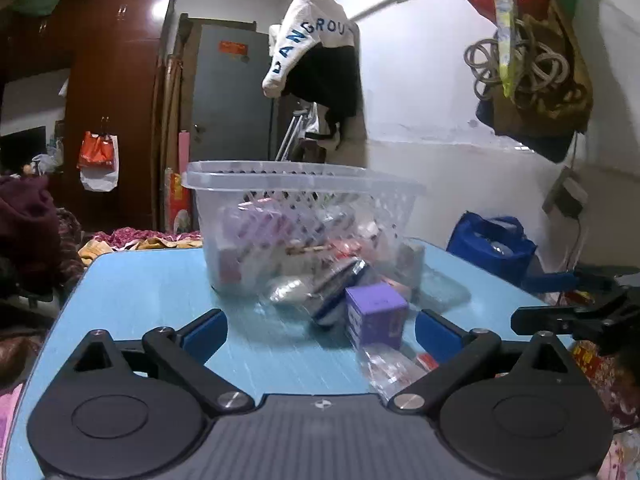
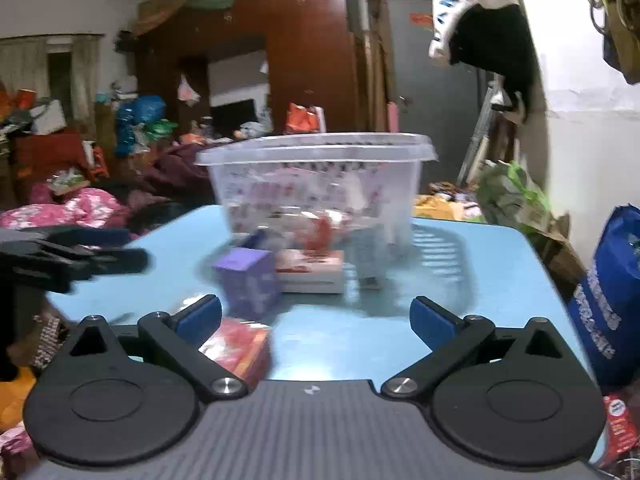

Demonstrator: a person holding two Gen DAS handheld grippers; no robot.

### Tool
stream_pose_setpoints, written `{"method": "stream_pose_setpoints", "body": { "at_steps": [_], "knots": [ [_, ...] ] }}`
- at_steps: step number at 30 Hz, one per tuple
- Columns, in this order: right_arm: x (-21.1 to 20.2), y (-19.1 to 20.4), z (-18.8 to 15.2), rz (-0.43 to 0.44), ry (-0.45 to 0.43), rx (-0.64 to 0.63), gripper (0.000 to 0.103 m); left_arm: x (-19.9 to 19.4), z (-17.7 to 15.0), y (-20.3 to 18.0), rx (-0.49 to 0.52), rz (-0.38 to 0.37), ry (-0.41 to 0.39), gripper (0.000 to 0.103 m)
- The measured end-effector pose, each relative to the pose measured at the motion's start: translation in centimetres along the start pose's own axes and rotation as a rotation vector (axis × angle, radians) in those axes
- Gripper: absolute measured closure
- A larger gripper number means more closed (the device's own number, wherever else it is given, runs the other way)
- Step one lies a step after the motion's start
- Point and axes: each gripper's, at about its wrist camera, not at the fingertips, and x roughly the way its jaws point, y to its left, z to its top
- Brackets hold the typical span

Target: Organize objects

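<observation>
A clear plastic basket holding several small packets stands at the far side of the blue table. In front of it lie a purple box, a dark blue-edged packet, a silvery packet, a white and red box and a red-orange box. My left gripper is open and empty, low over the table, with the purple box between its fingers further ahead. My right gripper is open and empty, with the red-orange box by its left finger.
A clear packet lies near the left gripper's right finger. The right gripper shows at the left view's right edge, the left gripper at the right view's left edge. A blue bag stands right of the table. Clutter surrounds it.
</observation>
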Motion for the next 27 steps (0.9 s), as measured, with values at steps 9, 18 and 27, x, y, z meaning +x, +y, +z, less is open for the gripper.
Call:
{"method": "stream_pose_setpoints", "body": {
  "at_steps": [9,18,27],
  "knots": [
    [2.8,3.8,-2.4,0.073,0.078,-0.073,0.014,1.0,-1.8,-2.1,0.094,-0.089,0.05,0.002],
    [2.8,3.4,-3.2,-0.023,0.083,-0.082,0.047,3.3,-3.0,-3.7,0.11,-0.062,0.069,0.007],
    [1.8,1.7,-3.2,-0.093,0.049,-0.054,0.047,4.7,-3.4,-4.9,0.115,-0.051,0.068,0.042]
  ]
}}
